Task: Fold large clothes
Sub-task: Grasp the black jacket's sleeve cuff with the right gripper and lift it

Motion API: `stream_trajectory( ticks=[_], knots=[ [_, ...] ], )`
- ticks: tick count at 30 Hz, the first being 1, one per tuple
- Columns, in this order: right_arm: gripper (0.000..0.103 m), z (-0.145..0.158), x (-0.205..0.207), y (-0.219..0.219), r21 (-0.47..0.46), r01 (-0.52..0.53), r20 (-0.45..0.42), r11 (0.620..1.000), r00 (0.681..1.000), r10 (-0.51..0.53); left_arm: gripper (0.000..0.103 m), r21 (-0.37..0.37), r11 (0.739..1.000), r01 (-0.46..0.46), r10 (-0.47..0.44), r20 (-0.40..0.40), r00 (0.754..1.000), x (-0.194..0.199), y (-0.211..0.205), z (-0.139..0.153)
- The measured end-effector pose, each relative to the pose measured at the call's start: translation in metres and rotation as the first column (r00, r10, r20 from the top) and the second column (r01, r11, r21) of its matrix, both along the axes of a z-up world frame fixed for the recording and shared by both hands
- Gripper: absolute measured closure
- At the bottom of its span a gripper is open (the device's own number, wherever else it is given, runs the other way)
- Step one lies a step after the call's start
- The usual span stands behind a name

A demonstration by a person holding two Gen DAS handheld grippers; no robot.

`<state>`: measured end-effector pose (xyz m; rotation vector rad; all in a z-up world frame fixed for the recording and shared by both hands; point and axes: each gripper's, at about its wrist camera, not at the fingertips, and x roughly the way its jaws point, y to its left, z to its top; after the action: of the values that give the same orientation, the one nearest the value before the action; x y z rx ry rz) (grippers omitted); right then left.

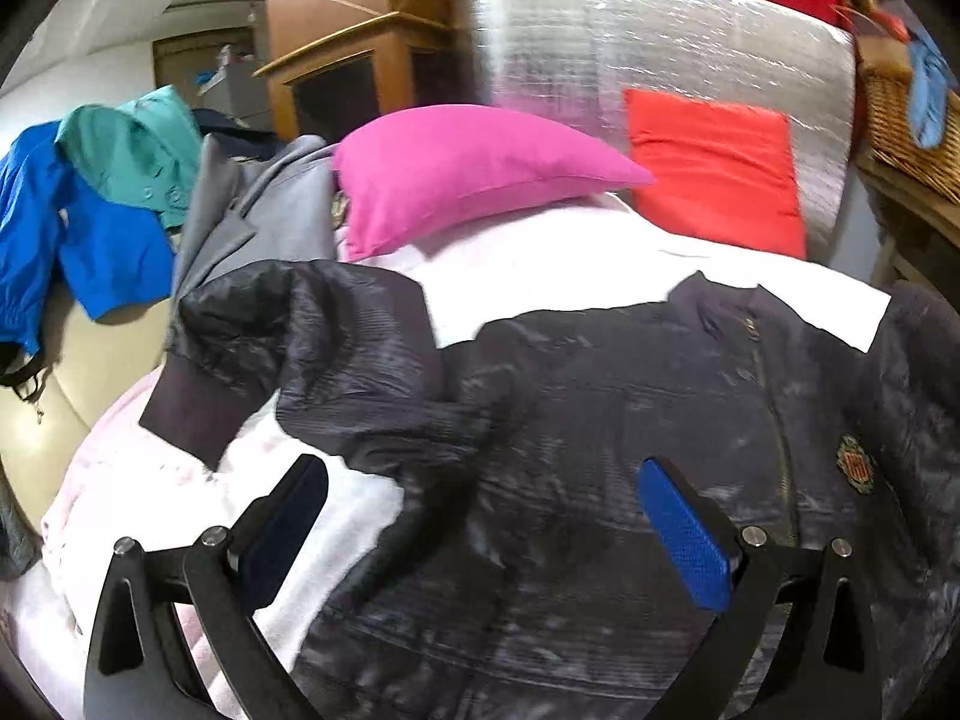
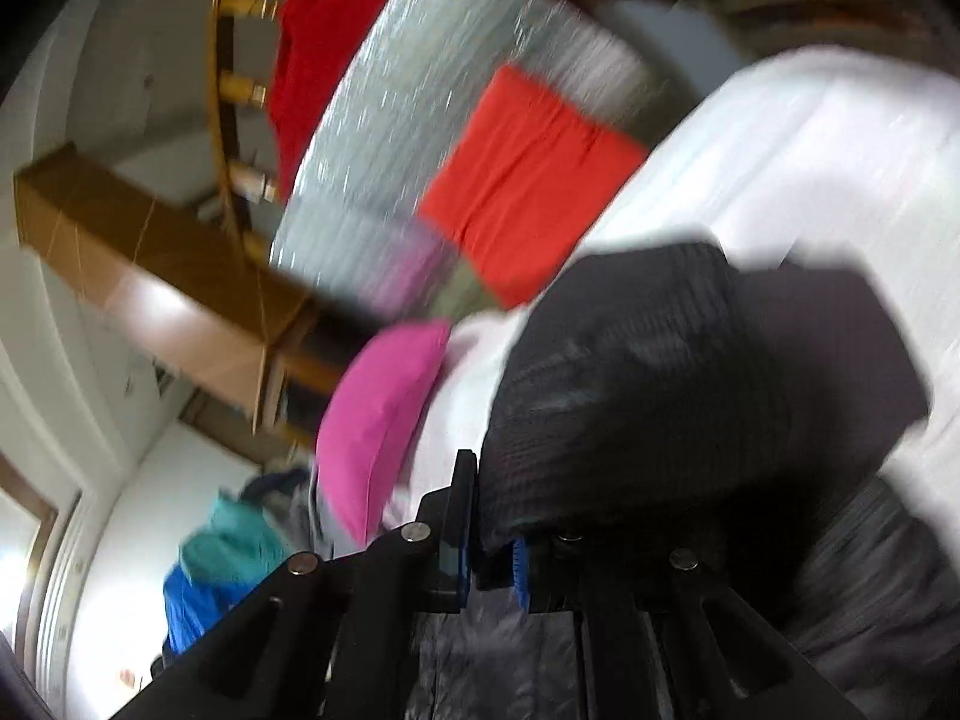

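Observation:
A dark navy quilted jacket [image 1: 630,432] lies spread on the white bed [image 1: 540,270], front up, with a zip and a crest badge [image 1: 852,471]. One sleeve with a ribbed cuff [image 1: 192,414] is bent over at the left. My left gripper [image 1: 480,516] hovers open just above the jacket's lower part, its blue pads wide apart with nothing between them. In the blurred, rolled right wrist view my right gripper [image 2: 489,546] is shut on the jacket's other sleeve [image 2: 648,396], which bulges up dark above the fingers, lifted off the bed [image 2: 810,156].
A pink pillow [image 1: 474,174] and a red pillow [image 1: 714,171] lie at the bed's head against a silver padded board [image 1: 660,42]. Grey, teal [image 1: 135,150] and blue [image 1: 72,240] garments are heaped at the left. A wicker basket [image 1: 906,120] stands at the right, wooden furniture [image 1: 354,48] behind.

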<state>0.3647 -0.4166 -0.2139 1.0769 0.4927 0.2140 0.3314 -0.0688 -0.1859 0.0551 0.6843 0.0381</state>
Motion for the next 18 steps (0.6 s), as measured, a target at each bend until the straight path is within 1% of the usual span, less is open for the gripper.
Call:
stream_trajectory(
  ticks=[3, 6, 7, 8, 9, 11, 12, 14, 15, 16, 18],
  knots=[
    [0.088, -0.026, 0.006, 0.043, 0.044, -0.105, -0.063, 0.993, 0.992, 0.108, 0.0, -0.014, 1.0, -0.016, 0.016, -0.012, 1.0, 0.003, 0.011, -0.002],
    [0.07, -0.045, 0.016, 0.079, 0.052, -0.199, -0.16, 0.979, 0.966, 0.205, 0.0, -0.022, 0.999, -0.025, 0.024, -0.018, 1.0, 0.005, 0.018, -0.003],
    [0.053, -0.054, 0.016, 0.089, 0.081, -0.228, -0.21, 0.97, 0.948, 0.24, 0.0, -0.027, 0.999, -0.025, 0.024, -0.018, 1.0, 0.005, 0.02, -0.004],
    [0.032, -0.06, 0.009, 0.093, 0.114, -0.233, -0.221, 0.966, 0.942, 0.253, 0.0, -0.034, 0.999, -0.023, 0.023, -0.02, 1.0, 0.004, 0.022, -0.004],
    [0.028, -0.061, 0.006, 0.091, 0.131, -0.226, -0.218, 0.965, 0.943, 0.251, 0.0, -0.042, 0.999, -0.021, 0.02, -0.022, 1.0, 0.004, 0.024, -0.004],
    [0.027, -0.056, -0.007, 0.086, 0.115, -0.218, -0.215, 0.969, 0.947, 0.239, 0.0, -0.077, 0.997, -0.006, 0.003, -0.032, 0.999, 0.005, 0.027, -0.003],
    [0.027, -0.05, -0.013, 0.082, 0.113, -0.225, -0.199, 0.968, 0.949, 0.244, 0.0, -0.092, 0.996, 0.0, -0.003, -0.035, 0.999, 0.005, 0.027, -0.003],
    [0.027, -0.034, -0.024, 0.07, 0.12, -0.237, -0.147, 0.964, 0.956, 0.254, 0.0, -0.128, 0.992, 0.018, -0.024, -0.039, 0.999, 0.003, 0.025, -0.003],
    [0.027, -0.024, -0.03, 0.059, 0.114, -0.23, -0.115, 0.967, 0.963, 0.242, 0.0, -0.149, 0.988, 0.034, -0.041, -0.042, 0.998, 0.002, 0.022, -0.003],
    [0.027, -0.013, -0.034, 0.046, 0.104, -0.212, -0.091, 0.972, 0.971, 0.221, 0.0, -0.163, 0.985, 0.051, -0.058, -0.043, 0.997, 0.001, 0.019, -0.003],
    [0.027, 0.001, -0.055, 0.01, 0.078, -0.108, -0.041, 0.991, 0.993, 0.112, 0.0, -0.181, 0.978, 0.103, -0.111, -0.033, 0.993, -0.004, 0.005, -0.002]
  ],
)
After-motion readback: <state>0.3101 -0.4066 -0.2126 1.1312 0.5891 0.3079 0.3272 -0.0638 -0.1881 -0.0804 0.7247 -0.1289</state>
